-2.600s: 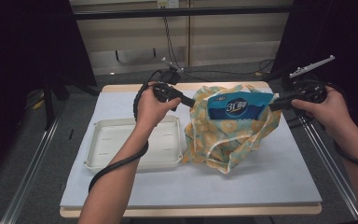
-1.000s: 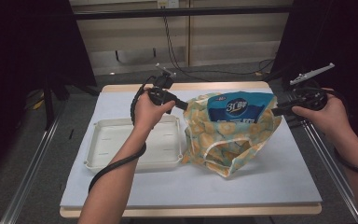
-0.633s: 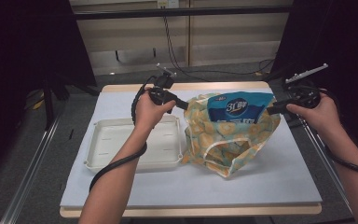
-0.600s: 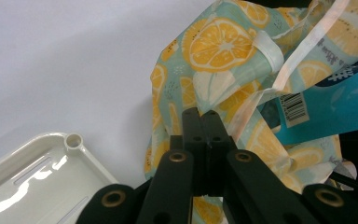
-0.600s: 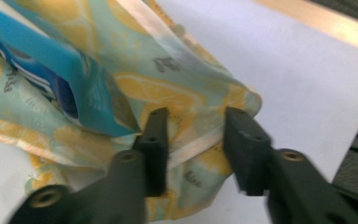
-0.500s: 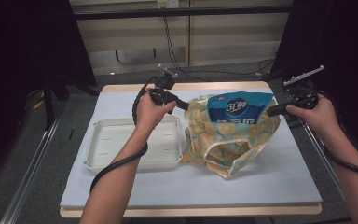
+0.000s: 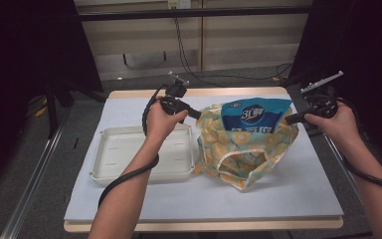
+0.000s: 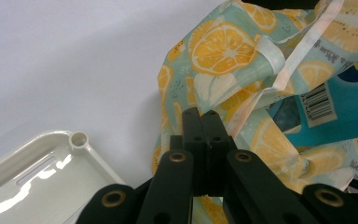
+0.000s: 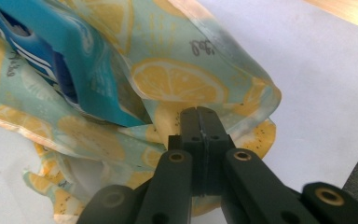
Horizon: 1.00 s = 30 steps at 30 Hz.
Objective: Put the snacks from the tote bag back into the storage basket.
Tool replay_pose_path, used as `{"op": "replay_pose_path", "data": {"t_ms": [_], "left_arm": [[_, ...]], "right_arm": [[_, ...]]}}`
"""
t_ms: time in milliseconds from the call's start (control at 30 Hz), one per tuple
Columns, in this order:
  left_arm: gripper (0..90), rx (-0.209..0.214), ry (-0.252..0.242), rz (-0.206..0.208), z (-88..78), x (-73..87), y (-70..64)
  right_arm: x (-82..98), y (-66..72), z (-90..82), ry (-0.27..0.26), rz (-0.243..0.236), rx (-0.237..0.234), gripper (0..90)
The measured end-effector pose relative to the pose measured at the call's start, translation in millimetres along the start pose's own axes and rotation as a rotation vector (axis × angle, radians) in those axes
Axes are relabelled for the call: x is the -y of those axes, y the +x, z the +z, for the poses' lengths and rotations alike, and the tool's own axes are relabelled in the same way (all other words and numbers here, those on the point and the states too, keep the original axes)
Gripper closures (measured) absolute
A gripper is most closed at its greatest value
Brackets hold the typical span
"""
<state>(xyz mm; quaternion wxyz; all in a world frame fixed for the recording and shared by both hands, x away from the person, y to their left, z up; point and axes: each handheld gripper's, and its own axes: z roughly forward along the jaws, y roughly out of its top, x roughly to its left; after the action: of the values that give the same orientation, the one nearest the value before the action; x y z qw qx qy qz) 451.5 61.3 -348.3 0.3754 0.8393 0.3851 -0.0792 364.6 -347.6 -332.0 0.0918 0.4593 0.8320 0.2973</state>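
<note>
On the table there was one white tray, one lemon-print bag and one blue packet standing inside that bag. Two hand-held grippers were present, the left gripper and the right gripper, one in each hand.

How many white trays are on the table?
1. The white tray lies on the left part of the table, beside the lemon-print bag; its corner shows in the left gripper view.

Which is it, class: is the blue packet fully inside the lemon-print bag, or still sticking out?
Sticking out. The blue packet has its top above the mouth of the lemon-print bag, with its lower part inside.
</note>
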Motion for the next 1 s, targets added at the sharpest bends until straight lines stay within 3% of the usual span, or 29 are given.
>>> {"op": "replay_pose_path", "data": {"t_ms": [300, 333, 367, 400, 433, 467, 500, 567, 600, 633, 667, 700, 733, 767, 800, 833, 1000], "left_arm": [[90.0, -0.006, 0.009, -0.007, 6.6, 0.7, 7.6], [90.0, -0.004, 0.002, -0.024, 8.2, 1.0, 7.5], [90.0, -0.006, -0.028, -0.066, 11.5, 1.1, 5.5], [90.0, -0.013, 0.003, -0.025, 10.3, 0.7, 9.1], [90.0, -0.006, -0.032, -0.083, 16.2, 1.0, 8.1], [90.0, -0.006, -0.032, -0.083, 16.2, 1.0, 8.1], [90.0, -0.018, 0.02, -0.027, 14.8, 0.7, 13.0], [90.0, -0.013, -0.016, -0.086, 20.7, 1.7, 10.6], [90.0, -0.016, -0.012, -0.088, 21.6, 2.1, 11.5], [90.0, -0.019, 0.03, -0.042, 21.5, 2.3, 16.9], [90.0, -0.019, 0.03, -0.042, 21.5, 2.3, 16.9], [90.0, -0.023, 0.024, -0.054, 23.2, 3.3, 17.9], [90.0, -0.018, 0.007, -0.093, 25.6, 4.2, 16.9], [90.0, -0.02, 0.032, -0.051, 25.1, 4.6, 21.2], [90.0, -0.017, 0.029, -0.057, 26.1, 5.3, 21.9], [90.0, -0.022, 0.0, -0.107, 29.8, 6.0, 19.7], [90.0, -0.027, -0.003, -0.122, 35.8, 7.2, 22.8]], "right_arm": [[4.5, -4.9, 6.0, 0.003, 0.007, 0.014, 90.0], [4.8, -5.3, 6.9, 0.006, 0.009, 0.012, 90.0], [5.0, -5.8, 7.5, 0.004, 0.007, 0.017, 90.0], [5.1, -6.0, 8.3, 0.007, 0.008, 0.02, 90.0], [5.3, -6.7, 9.3, 0.002, 0.006, 0.03, 90.0], [5.3, -6.7, 9.3, 0.002, 0.006, 0.03, 90.0], [5.4, -7.0, 9.7, 0.003, 0.006, 0.035, 90.0], [6.4, -7.7, 12.0, 0.001, 0.005, 0.034, 90.0], [6.9, -7.9, 12.7, 0.007, 0.004, 0.039, 90.0], [8.2, -8.7, 14.0, 0.005, 0.007, 0.043, 90.0], [8.2, -8.7, 14.0, 0.005, 0.007, 0.043, 90.0], [8.8, -9.3, 14.1, 0.007, 0.008, 0.041, 90.0], [9.8, -9.9, 14.5, 0.003, 0.015, 0.044, 90.0], [11.6, -12.0, 15.3, 0.001, 0.016, 0.041, 90.0], [11.6, -12.0, 15.3, 0.001, 0.016, 0.041, 90.0], [12.2, -12.7, 15.3, 0.0, 0.017, 0.042, 90.0], [15.0, -15.8, 18.1, -0.008, 0.019, 0.049, 90.0]]}}
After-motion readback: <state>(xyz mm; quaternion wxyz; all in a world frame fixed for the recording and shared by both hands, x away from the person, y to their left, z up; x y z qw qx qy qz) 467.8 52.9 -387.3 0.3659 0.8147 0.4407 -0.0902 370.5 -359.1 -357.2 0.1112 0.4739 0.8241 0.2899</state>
